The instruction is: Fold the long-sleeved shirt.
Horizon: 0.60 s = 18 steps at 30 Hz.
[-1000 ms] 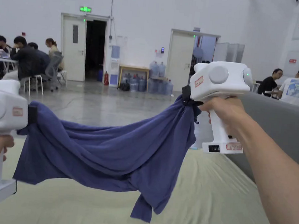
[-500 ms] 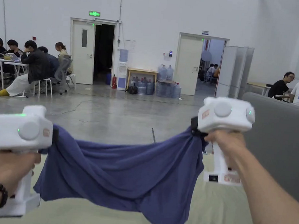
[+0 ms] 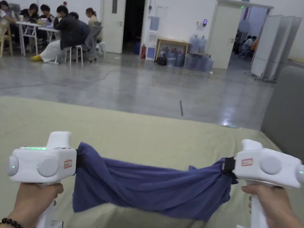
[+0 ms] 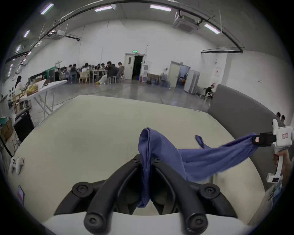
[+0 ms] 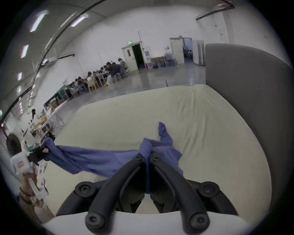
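- The surface (image 3: 153, 132) was a big pale yellow-green padded top in a large white-walled hall with a shiny grey concrete floor (image 3: 143, 88), two doors at the back, water jugs (image 3: 198, 56) by the wall, and people sitting at tables far off on the left.
- A grey padded panel (image 3: 294, 112) ran along the right edge of the surface; the far half of the top was bare, lots of room there.
- The blue long-sleeved shirt (image 3: 151, 189) was stretched sideways near the front edge, its lower hem sagging onto the surface.
- Left hand-held gripper (image 4: 147, 160) had its jaws clamped tight on one bunched end of the shirt, held upright in a fist.
- Right hand-held gripper (image 5: 148, 156) pinched the other end the same way, at about the same height.
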Motion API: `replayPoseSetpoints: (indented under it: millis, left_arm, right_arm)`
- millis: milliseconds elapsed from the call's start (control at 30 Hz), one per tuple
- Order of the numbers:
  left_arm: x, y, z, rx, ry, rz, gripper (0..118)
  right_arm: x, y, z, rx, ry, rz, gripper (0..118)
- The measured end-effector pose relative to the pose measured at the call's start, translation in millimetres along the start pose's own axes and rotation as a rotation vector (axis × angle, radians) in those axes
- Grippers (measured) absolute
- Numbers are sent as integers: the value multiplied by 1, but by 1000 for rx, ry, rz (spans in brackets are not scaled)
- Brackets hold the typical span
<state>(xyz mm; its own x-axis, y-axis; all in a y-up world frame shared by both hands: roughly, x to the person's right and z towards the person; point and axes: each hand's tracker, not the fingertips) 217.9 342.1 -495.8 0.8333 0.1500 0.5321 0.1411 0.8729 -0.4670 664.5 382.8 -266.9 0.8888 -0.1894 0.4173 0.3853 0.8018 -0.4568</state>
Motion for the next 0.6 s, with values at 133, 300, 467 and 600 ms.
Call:
replayPoseSetpoints:
  millis: [133,300,467,600]
  left_arm:
    - [-10,-86,65,15,15,4,5]
    - [-23,-201,135,-48,19,-1,5]
    - [-37,-283,168,-168,32,50,5]
    - [-32,-306,175,-192,29,12,5]
  right_arm:
    - [-1,-95,68,-16,19,-5,5]
    - [2,-224,123,-153,22,-18,5]
    - [15,-315,125,-340,-28,7,5]
    - [16,-330,116,-359,-67,10,5]
